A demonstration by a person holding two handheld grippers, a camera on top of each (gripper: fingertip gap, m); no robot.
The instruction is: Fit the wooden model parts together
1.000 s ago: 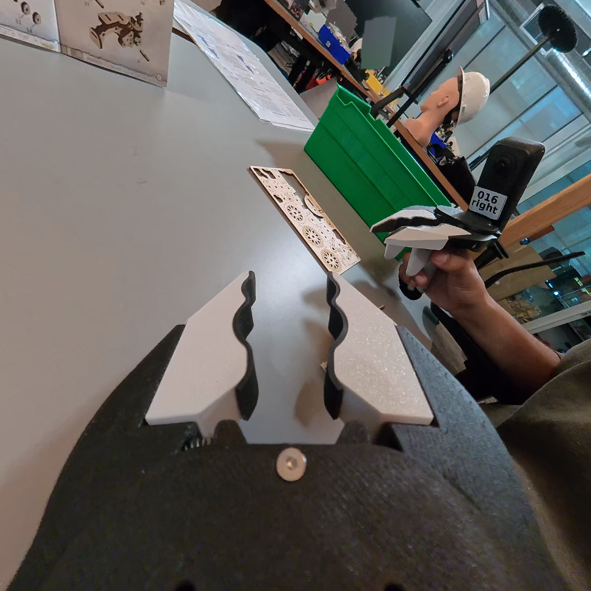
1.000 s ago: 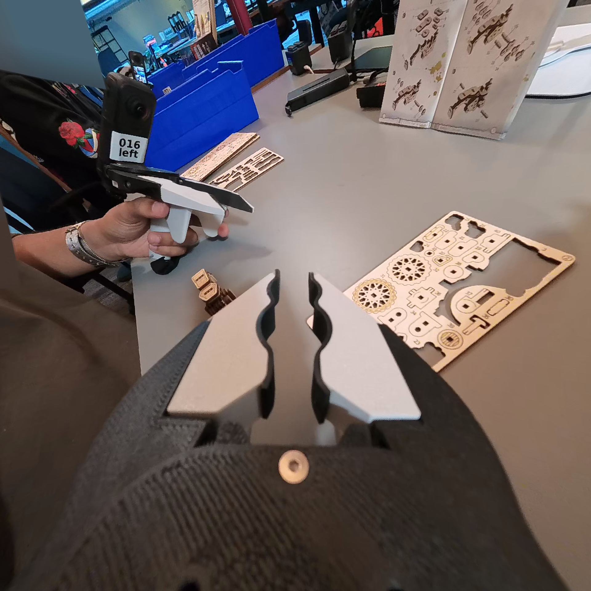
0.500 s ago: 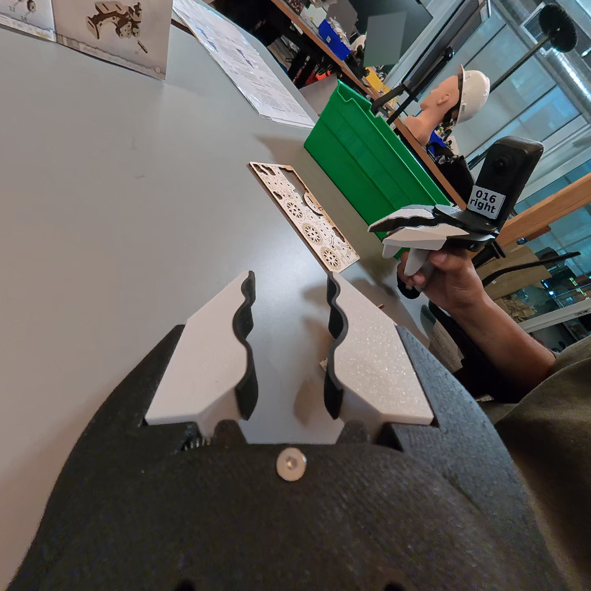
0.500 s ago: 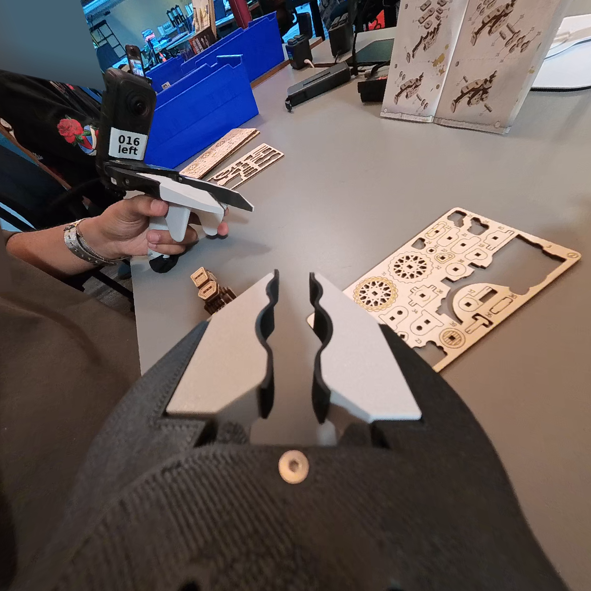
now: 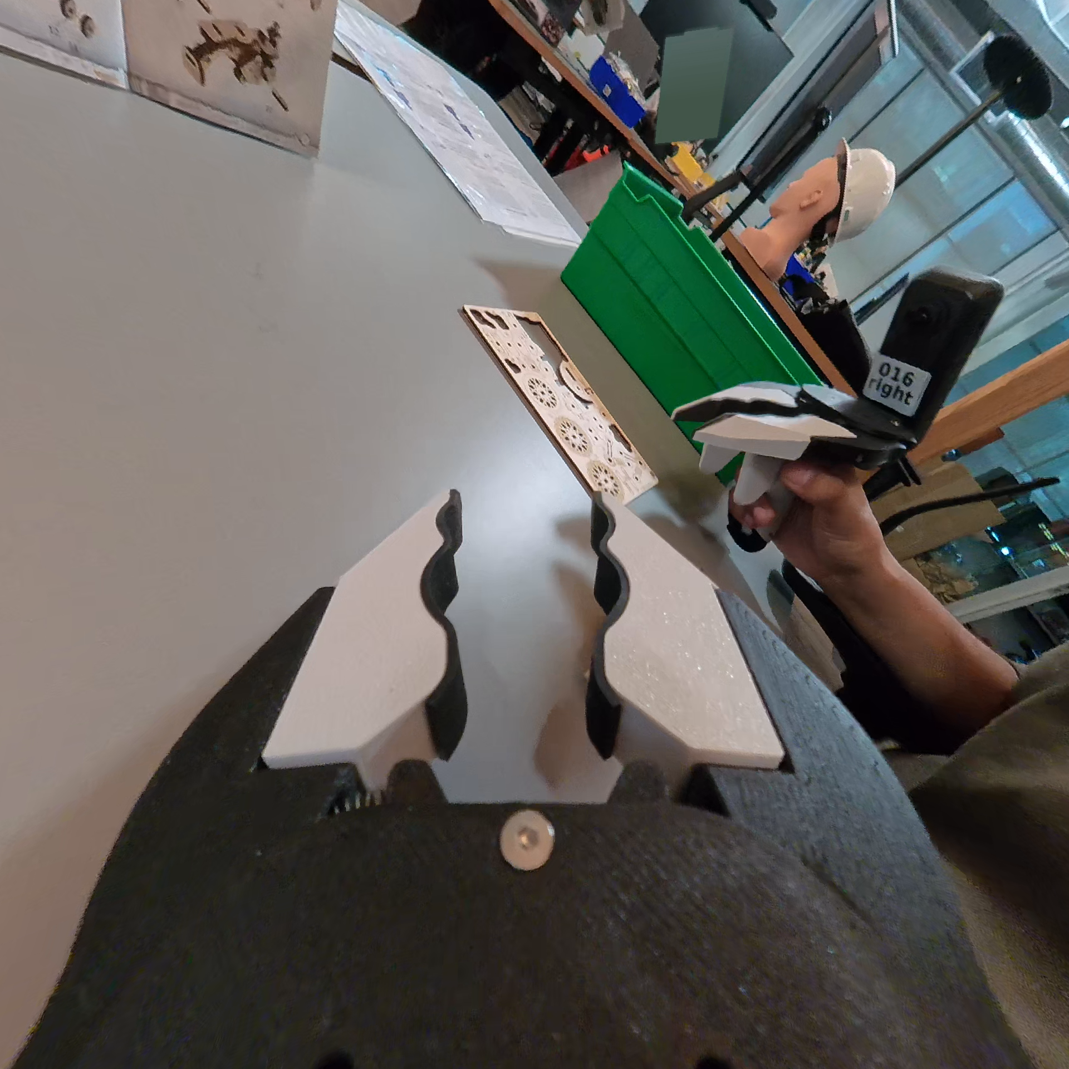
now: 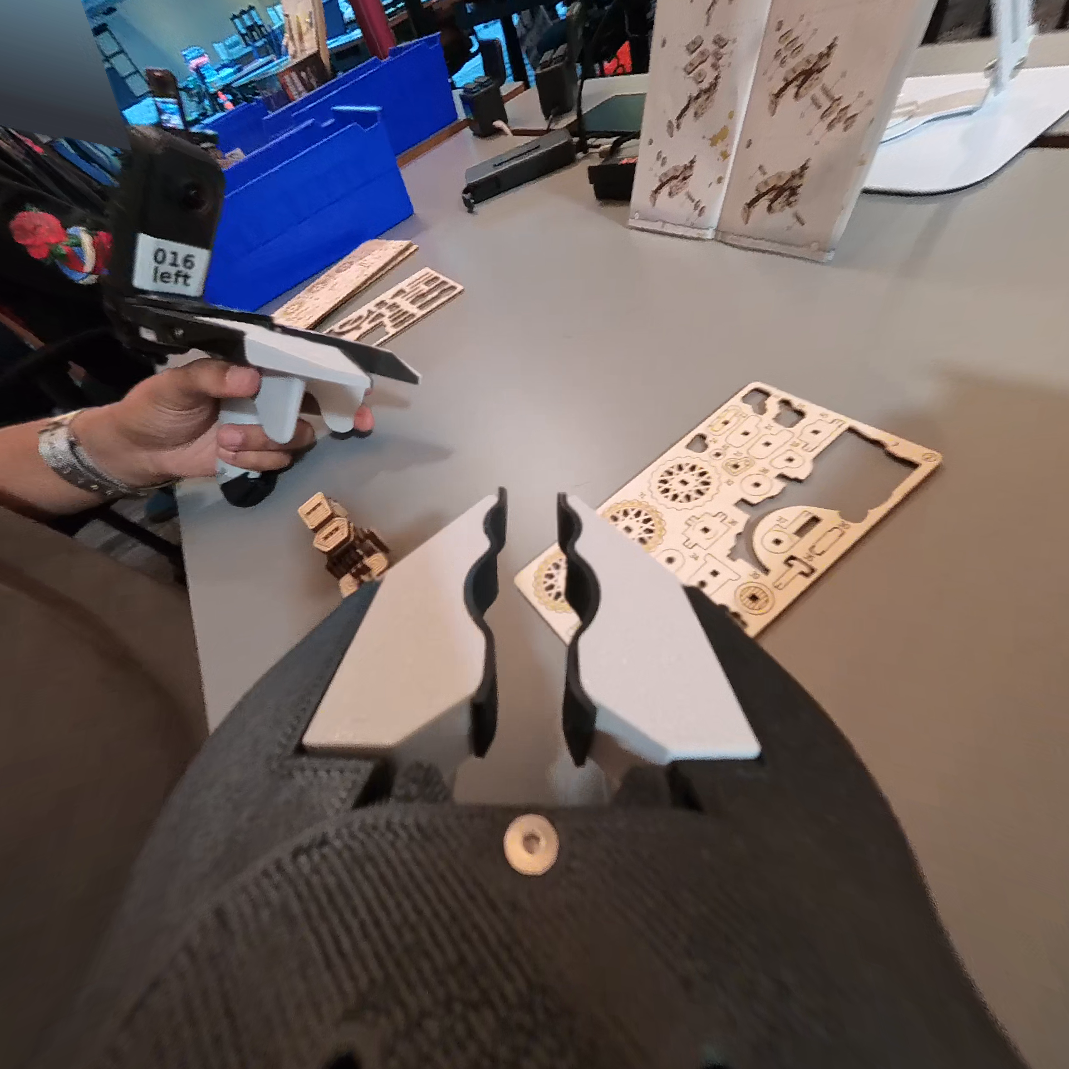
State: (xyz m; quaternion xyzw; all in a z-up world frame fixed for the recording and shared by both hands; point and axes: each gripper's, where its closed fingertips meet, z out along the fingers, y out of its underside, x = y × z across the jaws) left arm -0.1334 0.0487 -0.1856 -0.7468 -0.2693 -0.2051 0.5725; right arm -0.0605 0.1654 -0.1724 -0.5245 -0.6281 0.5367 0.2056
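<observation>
Left wrist view: our left claw spread, empty, above grey bench. Laser-cut wooden parts sheet flat ahead, near green bin. Our right claw held above bench edge.

Right wrist view: our right claw slightly spread, empty. Parts sheet just right; small assembled wooden piece left, near bench edge.

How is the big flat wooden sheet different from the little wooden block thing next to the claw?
The wooden sheet lies flat and thin on the table; the little model is chunky and stands up off it. The sheet is pale and much bigger; the model has dark brown parts. The sheet's pieces sit in their frame, with some gaps; the model's are already joined. Both are wood, and neither claw holds them.
</observation>
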